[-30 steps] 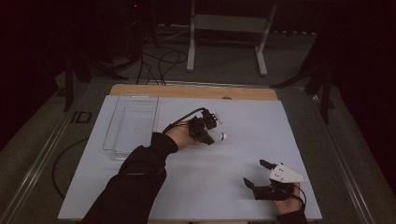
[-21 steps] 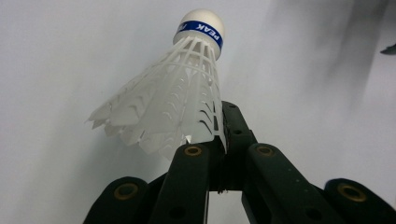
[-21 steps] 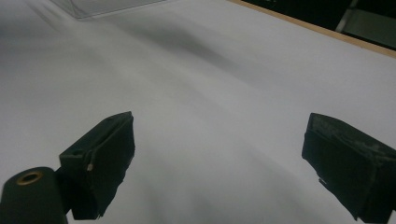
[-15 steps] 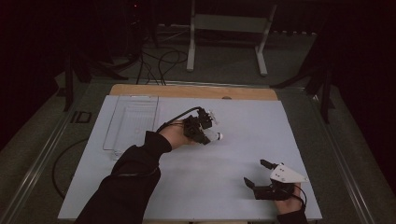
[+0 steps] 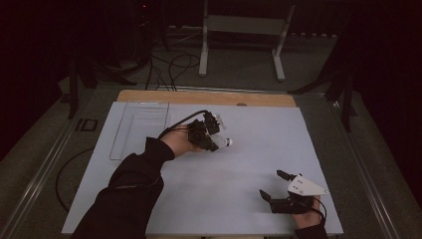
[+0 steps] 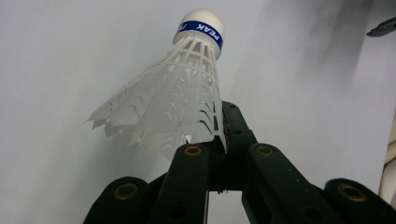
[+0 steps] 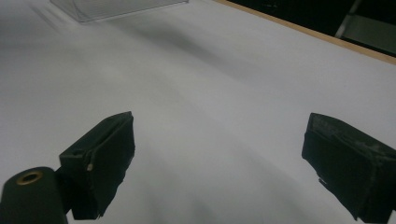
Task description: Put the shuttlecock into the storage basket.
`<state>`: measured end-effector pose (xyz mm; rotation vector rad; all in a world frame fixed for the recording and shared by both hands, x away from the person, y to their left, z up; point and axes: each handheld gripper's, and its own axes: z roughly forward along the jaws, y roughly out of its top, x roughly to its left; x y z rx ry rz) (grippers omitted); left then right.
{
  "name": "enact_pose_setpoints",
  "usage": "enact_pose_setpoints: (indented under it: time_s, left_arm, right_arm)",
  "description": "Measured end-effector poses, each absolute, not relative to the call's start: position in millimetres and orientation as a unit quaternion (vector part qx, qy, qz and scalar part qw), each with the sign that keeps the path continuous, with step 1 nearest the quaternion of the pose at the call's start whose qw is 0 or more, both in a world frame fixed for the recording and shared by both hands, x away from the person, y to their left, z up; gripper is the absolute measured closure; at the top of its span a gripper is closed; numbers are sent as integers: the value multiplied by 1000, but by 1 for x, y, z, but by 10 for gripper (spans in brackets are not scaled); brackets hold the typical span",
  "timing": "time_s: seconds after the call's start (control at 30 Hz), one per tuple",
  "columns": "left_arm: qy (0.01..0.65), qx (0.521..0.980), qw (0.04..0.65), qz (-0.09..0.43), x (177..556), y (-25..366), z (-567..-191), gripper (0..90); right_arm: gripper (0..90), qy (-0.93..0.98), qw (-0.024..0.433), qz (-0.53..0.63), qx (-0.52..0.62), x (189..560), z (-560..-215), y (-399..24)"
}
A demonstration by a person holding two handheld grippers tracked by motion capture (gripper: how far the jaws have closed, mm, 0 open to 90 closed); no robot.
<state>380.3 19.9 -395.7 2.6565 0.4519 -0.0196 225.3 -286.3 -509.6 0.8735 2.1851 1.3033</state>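
Two tongs, left tongs (image 6: pixel 219 140) pinching shuttlecock (image 6: pixel 177 93) skirt, blue band lettering partly hidden, right tongs (image 7: pixel 219 163) spread wide.

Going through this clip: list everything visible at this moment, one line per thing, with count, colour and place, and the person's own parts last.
shuttlecock: one, white plastic skirt, white cap with a blue band, skirt edge clamped in the left gripper above mid-table.
tray: one, clear, far left part of the table.
table: one, white top with a wooden far edge.
stand: one, pale grey, on the floor beyond the table.
cables: several, black, on the floor beyond the table.
left gripper: one, black, mid-table, shut.
right gripper: one, black with a grey plate, near right corner, open, empty.
sleeve: one, black, lower left.
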Motion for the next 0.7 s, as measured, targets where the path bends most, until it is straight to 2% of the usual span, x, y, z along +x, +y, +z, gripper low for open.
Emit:
enact_pose_setpoints:
  time_s: [0.7]
  left_arm:
    - [176,959,220,-7,371,48,-387,900]
  right_arm:
    - [95,793,225,473,311,225,-510,-284]
